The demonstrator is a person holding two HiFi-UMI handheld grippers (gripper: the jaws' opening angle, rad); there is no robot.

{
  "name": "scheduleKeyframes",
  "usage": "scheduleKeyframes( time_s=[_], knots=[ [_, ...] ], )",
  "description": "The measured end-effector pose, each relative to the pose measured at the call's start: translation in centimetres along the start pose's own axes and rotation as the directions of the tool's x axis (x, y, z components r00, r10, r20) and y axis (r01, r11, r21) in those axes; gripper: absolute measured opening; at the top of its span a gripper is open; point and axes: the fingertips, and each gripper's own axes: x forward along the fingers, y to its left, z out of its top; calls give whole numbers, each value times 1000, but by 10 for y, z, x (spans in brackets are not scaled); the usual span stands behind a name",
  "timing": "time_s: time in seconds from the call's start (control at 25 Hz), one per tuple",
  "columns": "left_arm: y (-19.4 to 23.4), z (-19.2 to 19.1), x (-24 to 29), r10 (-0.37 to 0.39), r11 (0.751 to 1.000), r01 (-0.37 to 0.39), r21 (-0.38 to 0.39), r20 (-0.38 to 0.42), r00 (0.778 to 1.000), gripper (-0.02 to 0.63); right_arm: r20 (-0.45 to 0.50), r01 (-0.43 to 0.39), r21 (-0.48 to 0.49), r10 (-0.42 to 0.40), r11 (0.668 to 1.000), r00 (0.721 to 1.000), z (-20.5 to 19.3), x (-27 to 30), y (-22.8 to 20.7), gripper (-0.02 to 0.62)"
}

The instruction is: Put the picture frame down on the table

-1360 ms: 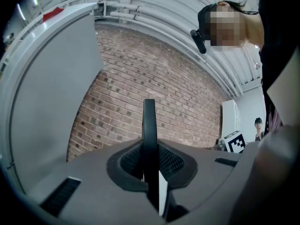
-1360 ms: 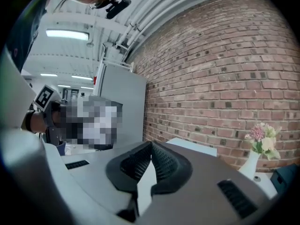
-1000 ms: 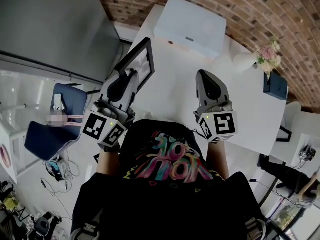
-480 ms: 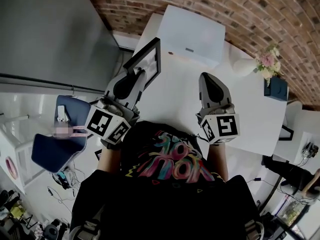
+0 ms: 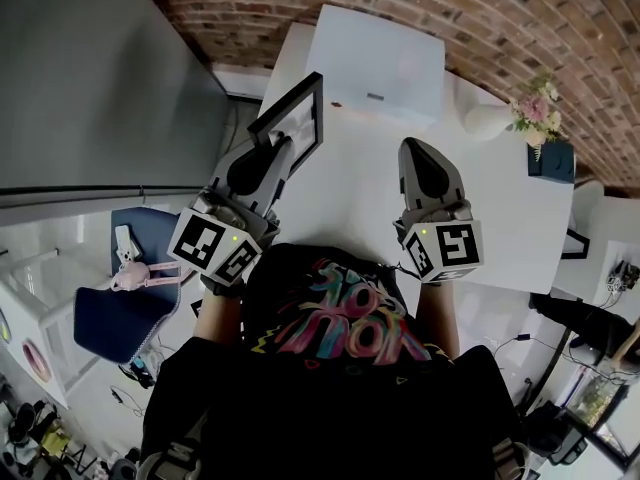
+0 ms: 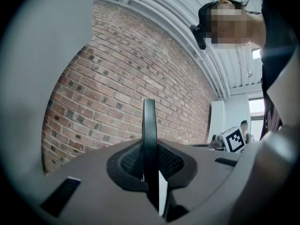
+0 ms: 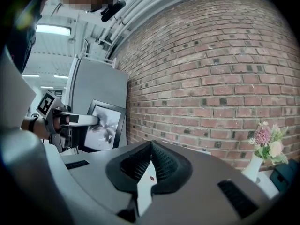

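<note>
A black picture frame (image 5: 293,121) with a pale print stands nearly upright over the left edge of the white table (image 5: 360,188). My left gripper (image 5: 272,150) is shut on its near edge. In the left gripper view the frame (image 6: 149,139) shows edge-on, pinched between the dark ribbed pads. The right gripper view shows the frame's (image 7: 104,125) front face and the left gripper (image 7: 77,121) holding it from the side. My right gripper (image 5: 418,153) hovers over the table to the right, its jaws closed together with nothing between them (image 7: 151,161).
A white box (image 5: 380,63) sits at the table's far end against the brick wall. A white vase with pink flowers (image 5: 520,116) and a dark blue box (image 5: 552,158) stand at the far right. A grey cabinet (image 5: 90,78) and a blue chair (image 5: 125,293) are to the left.
The frame and left gripper have shifted slightly further over the table and to the right. The right gripper has barely moved.
</note>
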Motion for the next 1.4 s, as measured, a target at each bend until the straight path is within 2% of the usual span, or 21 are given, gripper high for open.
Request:
scheduleKeyframes(
  time_s=[0.4, 0.68, 1.08, 1.24, 1.4],
  knots=[
    [3, -12, 17, -72, 997, 71, -27, -48, 996, 49, -26, 36, 33, -35, 999, 999, -9, 5, -6, 18],
    [12, -41, 29, -135, 986, 123, -113, -109, 985, 49, -66, 71, 48, -68, 996, 996, -25, 13, -13, 18],
    [23, -92, 56, -270, 944, 214, -250, -217, 938, 49, -129, 114, 110, -100, 987, 987, -57, 21, -19, 18],
    [26, -113, 65, -317, 927, 240, -287, -260, 912, 49, -148, 126, 127, -106, 984, 983, -70, 25, -19, 18],
    [28, -139, 75, -370, 900, 258, -353, -302, 879, 49, -170, 140, 141, -116, 980, 979, -84, 25, -21, 18]
  ],
)
